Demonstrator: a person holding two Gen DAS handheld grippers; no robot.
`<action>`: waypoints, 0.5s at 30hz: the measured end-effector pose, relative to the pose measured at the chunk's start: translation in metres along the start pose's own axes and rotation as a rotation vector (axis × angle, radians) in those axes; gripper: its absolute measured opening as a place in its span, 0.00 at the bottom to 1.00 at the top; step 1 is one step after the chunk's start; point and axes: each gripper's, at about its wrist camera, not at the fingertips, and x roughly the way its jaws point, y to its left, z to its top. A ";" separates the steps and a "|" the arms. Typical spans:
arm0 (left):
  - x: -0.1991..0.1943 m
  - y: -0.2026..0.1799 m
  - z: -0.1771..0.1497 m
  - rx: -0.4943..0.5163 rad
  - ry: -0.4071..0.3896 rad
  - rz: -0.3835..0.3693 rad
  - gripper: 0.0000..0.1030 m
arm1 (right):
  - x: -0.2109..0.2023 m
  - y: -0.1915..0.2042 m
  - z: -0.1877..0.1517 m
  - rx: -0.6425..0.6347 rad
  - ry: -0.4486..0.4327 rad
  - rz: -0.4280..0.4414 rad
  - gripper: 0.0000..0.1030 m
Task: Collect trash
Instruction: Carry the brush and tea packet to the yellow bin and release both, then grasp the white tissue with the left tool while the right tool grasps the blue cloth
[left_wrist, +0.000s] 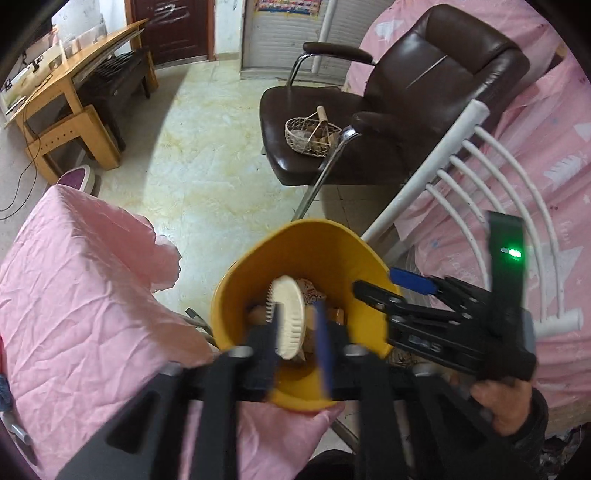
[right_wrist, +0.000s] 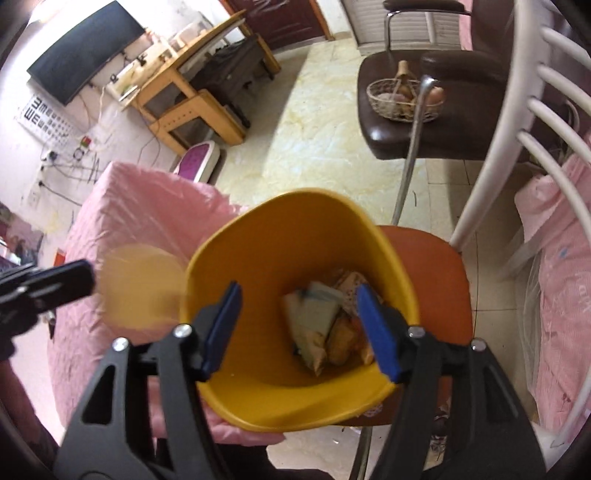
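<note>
A yellow bin (left_wrist: 258, 266) stands on an orange chair seat (right_wrist: 439, 266) beside a pink-covered table (left_wrist: 74, 288). My left gripper (left_wrist: 299, 332) is over the bin's mouth; a cream paper plate (left_wrist: 288, 317) lies on edge against its left finger, and the fingers stand apart, blurred. In the right wrist view the plate shows as a blurred disc (right_wrist: 144, 288) just left of the bin (right_wrist: 258, 251). My right gripper (right_wrist: 299, 328) is open and empty above the bin, which holds wrappers and paper (right_wrist: 317, 317). The right gripper also shows in the left wrist view (left_wrist: 391, 284) at the bin's right rim.
A brown leather armchair (left_wrist: 388, 110) holds a wire basket (left_wrist: 310, 136). White bed rails (left_wrist: 480, 177) and pink bedding (left_wrist: 554, 147) are on the right. A wooden desk (left_wrist: 74, 85) stands at the far left, and a marble floor (left_wrist: 207, 147) lies between.
</note>
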 end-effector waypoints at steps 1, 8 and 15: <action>0.003 -0.002 0.002 -0.006 0.003 -0.009 0.66 | -0.002 -0.003 0.000 0.005 -0.004 -0.001 0.61; -0.009 0.000 0.003 -0.025 -0.042 0.024 0.84 | -0.011 0.000 0.002 -0.001 -0.021 0.007 0.63; -0.063 0.046 -0.016 -0.096 -0.140 0.122 0.85 | -0.014 0.056 0.008 -0.097 -0.034 0.044 0.70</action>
